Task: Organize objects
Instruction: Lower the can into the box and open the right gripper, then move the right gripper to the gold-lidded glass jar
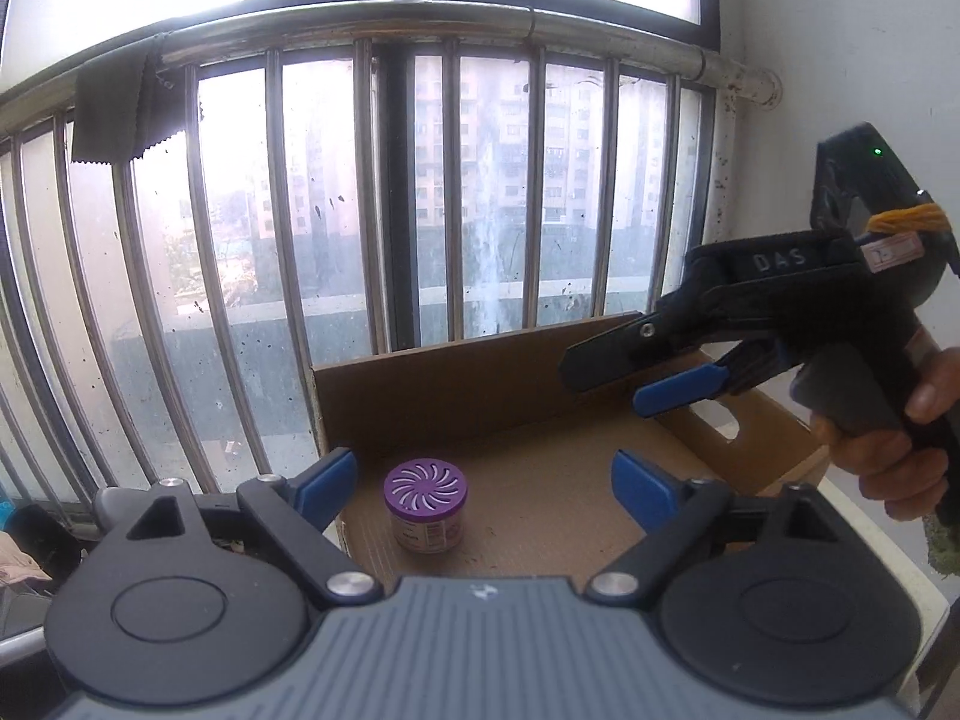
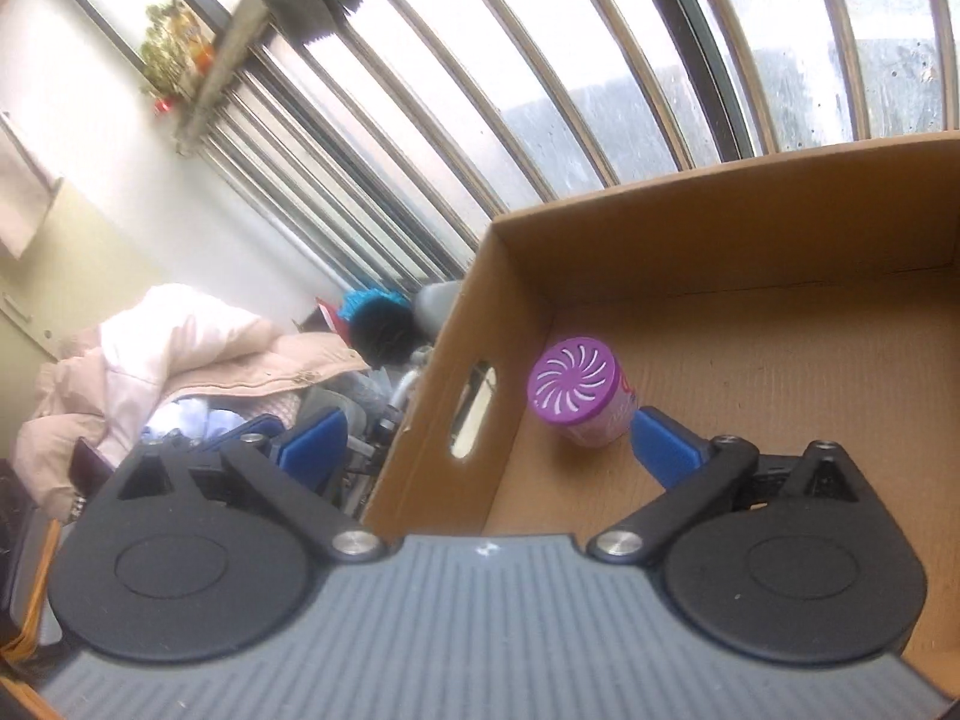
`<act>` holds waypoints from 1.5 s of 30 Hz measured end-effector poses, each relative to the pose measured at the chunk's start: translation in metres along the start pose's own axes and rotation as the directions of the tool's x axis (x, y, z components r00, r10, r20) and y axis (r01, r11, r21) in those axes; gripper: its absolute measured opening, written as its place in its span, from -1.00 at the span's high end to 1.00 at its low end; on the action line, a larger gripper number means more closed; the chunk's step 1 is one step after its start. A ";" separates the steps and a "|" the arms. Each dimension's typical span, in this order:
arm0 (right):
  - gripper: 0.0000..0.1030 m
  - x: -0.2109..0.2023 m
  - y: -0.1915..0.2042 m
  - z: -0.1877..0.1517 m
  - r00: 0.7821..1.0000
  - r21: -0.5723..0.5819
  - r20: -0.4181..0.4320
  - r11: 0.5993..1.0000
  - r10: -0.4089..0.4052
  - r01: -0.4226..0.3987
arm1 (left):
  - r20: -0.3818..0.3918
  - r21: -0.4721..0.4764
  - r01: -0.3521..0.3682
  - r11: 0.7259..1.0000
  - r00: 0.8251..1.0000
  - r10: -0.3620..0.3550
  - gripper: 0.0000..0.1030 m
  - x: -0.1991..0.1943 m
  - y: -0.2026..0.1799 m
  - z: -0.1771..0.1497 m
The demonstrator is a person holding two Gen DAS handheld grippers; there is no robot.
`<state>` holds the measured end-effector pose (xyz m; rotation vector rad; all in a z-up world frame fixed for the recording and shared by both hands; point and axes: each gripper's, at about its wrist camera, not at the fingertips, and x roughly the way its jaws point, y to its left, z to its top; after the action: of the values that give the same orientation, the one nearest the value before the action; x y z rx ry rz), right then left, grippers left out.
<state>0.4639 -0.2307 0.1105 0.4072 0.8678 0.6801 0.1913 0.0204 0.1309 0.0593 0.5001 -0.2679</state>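
A small round jar with a purple swirl-vent lid (image 1: 426, 504) stands upright on the floor of an open cardboard box (image 1: 480, 384), near its left wall. It also shows in the right wrist view (image 2: 579, 396) inside the box (image 2: 750, 222). My left gripper (image 1: 483, 489) is open and empty, held over the box's front, with the jar between and just beyond its blue fingertips (image 1: 327, 483). My right gripper (image 2: 489, 438) is open and empty, straddling the box's left wall. It shows in the left wrist view (image 1: 630, 384) above the box's right side.
A barred window with a metal rail (image 1: 420, 18) stands right behind the box. A dark cloth (image 1: 123, 105) hangs on the rail. A white wall (image 1: 840, 60) is at the right. A pile of clothes with a pale jacket (image 2: 180, 354) lies left of the box.
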 end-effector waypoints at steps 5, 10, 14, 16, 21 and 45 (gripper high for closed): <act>-0.98 -0.104 -0.010 -0.055 0.990 -0.012 0.142 1.000 0.021 -0.020 | 0.020 0.024 0.063 0.998 0.998 -0.064 -0.87 -0.031 -0.031 -0.030; -0.98 -0.140 -0.036 -0.126 0.983 0.037 0.179 0.999 -0.036 0.030 | 0.032 0.045 0.124 0.991 0.992 -0.125 -0.87 -0.040 -0.063 -0.067; -0.98 -0.132 -0.055 -0.175 0.979 0.066 0.177 0.994 -0.103 0.092 | 0.015 0.096 0.173 0.980 0.984 -0.175 -0.87 -0.037 -0.093 -0.099; -0.98 -0.126 -0.061 -0.191 0.978 0.077 0.170 0.991 -0.122 0.111 | -0.010 0.109 0.203 0.973 0.979 -0.203 -0.87 -0.032 -0.106 -0.109; -0.88 -0.117 -0.068 -0.212 0.973 0.053 0.169 0.988 -0.154 0.147 | -0.040 0.148 0.241 0.959 0.970 -0.238 -0.85 -0.019 -0.136 -0.123; -0.30 -0.080 -0.069 -0.219 0.967 -0.118 0.083 0.962 -0.239 0.248 | -0.142 0.190 0.263 0.946 0.961 -0.239 -0.54 0.037 -0.167 -0.142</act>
<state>0.2765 -0.3229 -0.0146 0.2028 0.7889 0.4880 0.1112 -0.1320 -0.0098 0.2165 0.5957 -0.5701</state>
